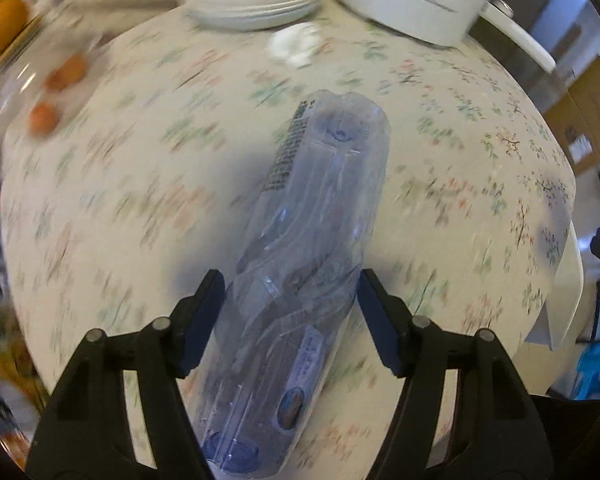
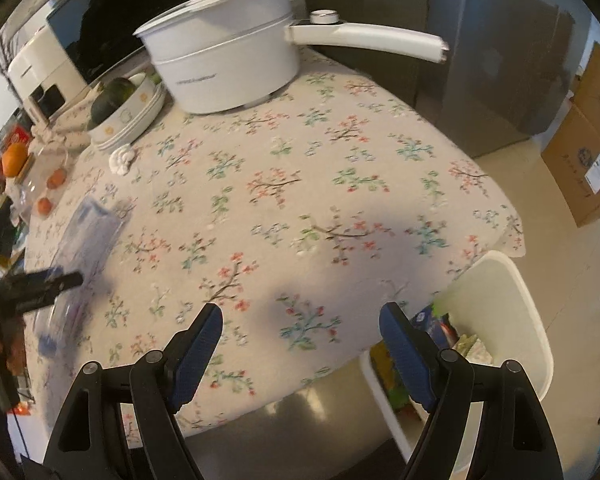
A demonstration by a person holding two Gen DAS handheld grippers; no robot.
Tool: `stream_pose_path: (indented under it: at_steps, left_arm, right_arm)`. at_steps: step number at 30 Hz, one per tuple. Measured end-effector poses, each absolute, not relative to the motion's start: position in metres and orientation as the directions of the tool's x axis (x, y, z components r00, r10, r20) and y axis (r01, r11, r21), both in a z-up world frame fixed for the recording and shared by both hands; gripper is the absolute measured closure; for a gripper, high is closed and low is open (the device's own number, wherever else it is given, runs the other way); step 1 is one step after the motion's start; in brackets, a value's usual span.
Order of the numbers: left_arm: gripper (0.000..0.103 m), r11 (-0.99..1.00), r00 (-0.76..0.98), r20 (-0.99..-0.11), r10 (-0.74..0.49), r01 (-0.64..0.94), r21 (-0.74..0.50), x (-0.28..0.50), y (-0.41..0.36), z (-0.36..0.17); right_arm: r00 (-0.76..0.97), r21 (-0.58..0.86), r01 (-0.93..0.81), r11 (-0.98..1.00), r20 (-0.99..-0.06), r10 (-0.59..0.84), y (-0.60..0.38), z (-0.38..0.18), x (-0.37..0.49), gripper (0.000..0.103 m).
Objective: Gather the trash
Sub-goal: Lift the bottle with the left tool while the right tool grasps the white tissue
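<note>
The left hand-held gripper [image 1: 290,300] straddles the bottle [image 1: 300,264], which lies flat on the desk [image 1: 440,160]; its jaws flank the bottle, contact unclear in the blur. The right hand-held gripper [image 2: 300,340] hangs spread and empty above the desk's near edge. The bin [image 2: 500,320] stands just beyond that edge. The desk's middle is bare cloth.

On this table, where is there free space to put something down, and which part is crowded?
The widest bare cloth lies between the white pot, the plastic bottle and the table edge above the trash bin. The right hand-held gripper hovers there, empty. It is crowded along the far-left side: stacked dishes, a crumpled tissue, and small fruits.
</note>
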State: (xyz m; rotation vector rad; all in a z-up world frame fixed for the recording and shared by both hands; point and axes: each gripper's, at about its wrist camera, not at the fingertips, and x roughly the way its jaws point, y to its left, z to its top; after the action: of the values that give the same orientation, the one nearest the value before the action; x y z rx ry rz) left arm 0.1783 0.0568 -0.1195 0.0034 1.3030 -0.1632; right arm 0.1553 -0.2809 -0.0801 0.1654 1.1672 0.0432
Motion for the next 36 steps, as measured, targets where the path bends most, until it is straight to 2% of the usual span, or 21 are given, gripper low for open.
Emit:
stream_pose_path:
  at_steps: [6,10,17,29,36]
  left_arm:
    - [0.032,0.982,0.242,-0.952,-0.187,0.073,-0.174,0.151,0.091,-0.111]
    - [0.032,0.982,0.263,-0.946,-0.188,0.074,-0.174,0.153,0.099,-0.115]
    - [0.038,0.981,0.271,-0.944,-0.19,0.077,-0.175,0.154,0.094,-0.118]
    - [0.042,0.934,0.431,-0.875,-0.221,-0.165,-0.317,0.125,0.165,-0.064]
    - [0.042,0.917,0.455,-0.864,-0.216,-0.209,-0.339,0.125,0.183,-0.07]
  right_arm:
    - [0.39,0.158,-0.022,0.987,-0.908,0.154,-0.242,-0.078,0.158,0.021]
    - [0.373,0.144,-0.068,0.987,-0.914,0.159,-0.215,-0.082,0.164,0.021]
    - [0.358,0.116,-0.117,0.986,-0.922,0.151,-0.189,-0.081,0.186,0.021]
    - [0.353,0.201,-0.142,0.969,-0.904,0.24,-0.139,-0.086,0.233,0.021]
    - [0.379,0.224,-0.128,0.966,-0.889,0.256,-0.107,-0.101,0.279,0.021]
